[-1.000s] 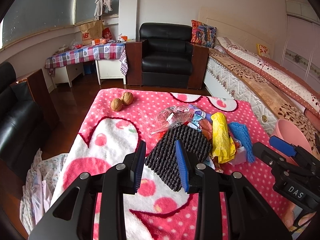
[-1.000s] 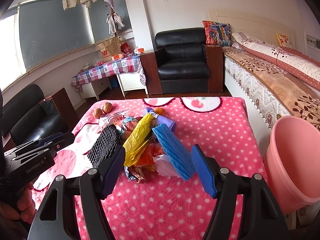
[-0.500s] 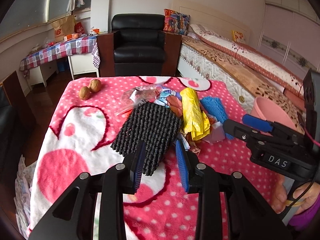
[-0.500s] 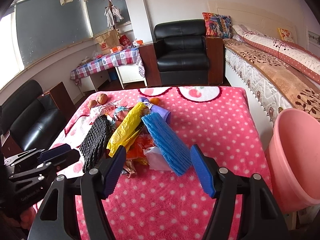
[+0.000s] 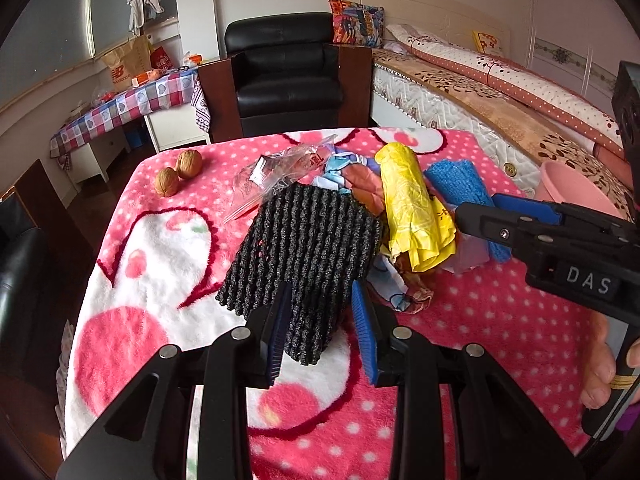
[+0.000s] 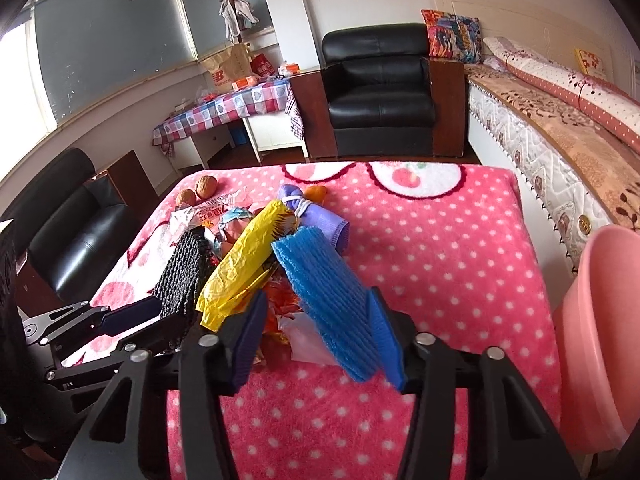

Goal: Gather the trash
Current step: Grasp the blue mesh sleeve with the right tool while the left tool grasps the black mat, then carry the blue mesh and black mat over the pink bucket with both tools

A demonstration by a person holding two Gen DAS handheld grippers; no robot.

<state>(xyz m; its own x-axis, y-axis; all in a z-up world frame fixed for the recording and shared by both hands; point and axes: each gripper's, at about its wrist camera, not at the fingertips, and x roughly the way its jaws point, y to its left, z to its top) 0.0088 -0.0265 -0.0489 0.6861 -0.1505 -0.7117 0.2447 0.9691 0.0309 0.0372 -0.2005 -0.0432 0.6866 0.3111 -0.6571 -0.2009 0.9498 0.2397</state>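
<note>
From the left wrist, the left gripper (image 5: 323, 326) hangs low over a pink dotted blanket (image 5: 480, 320), its fingers parted around the near end of a black foam net (image 5: 308, 240) but not pressed onto it. Beside the net lie a yellow bag (image 5: 412, 204), a blue net (image 5: 460, 180) and clear wrappers (image 5: 280, 168); two walnuts (image 5: 178, 170) sit apart. From the right wrist, the right gripper (image 6: 320, 332) spreads wide, straddling the blue net's (image 6: 328, 296) near end without clamping it, at the edge of the trash pile. A pink bucket (image 6: 600, 320) stands just off the blanket's (image 6: 440, 260) right side.
</note>
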